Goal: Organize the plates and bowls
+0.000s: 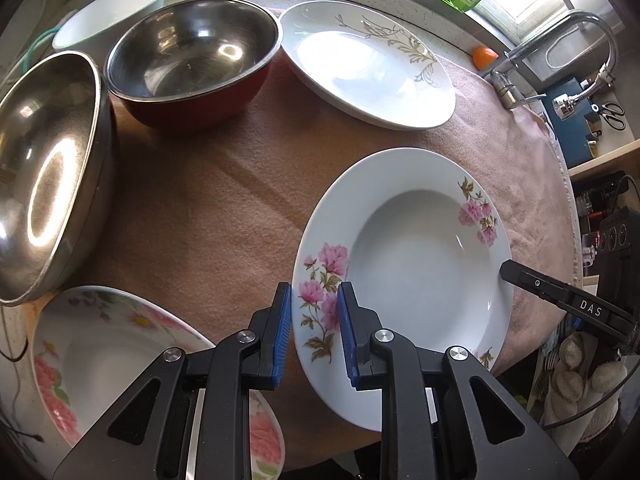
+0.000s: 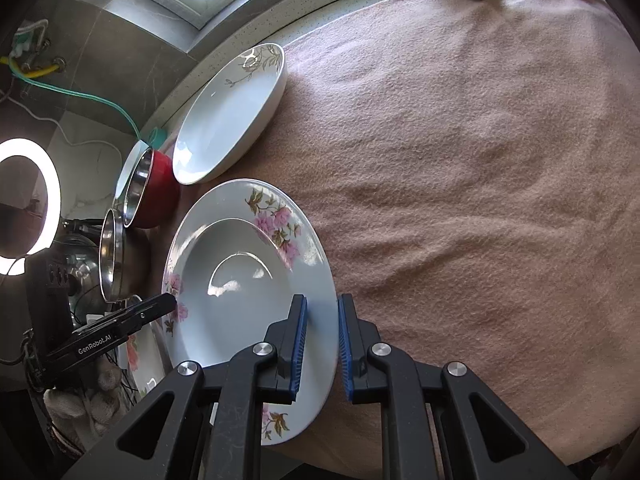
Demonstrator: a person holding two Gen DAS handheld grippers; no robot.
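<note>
Left wrist view: the left gripper (image 1: 313,332) is clamping the near-left rim of the pink plate (image 1: 420,256), jaws nearly closed on it. The right gripper (image 1: 505,270) is touching the plate's right rim. The plate is sitting over the cloth (image 1: 192,216) on the bench, with a steel bowl (image 1: 52,176), red bowl (image 1: 192,60) and gold plate (image 1: 368,64) farther off.

Right wrist view: the right gripper (image 2: 322,342) is pinching the pink plate's (image 2: 240,280) right rim, jaws narrow.
</note>
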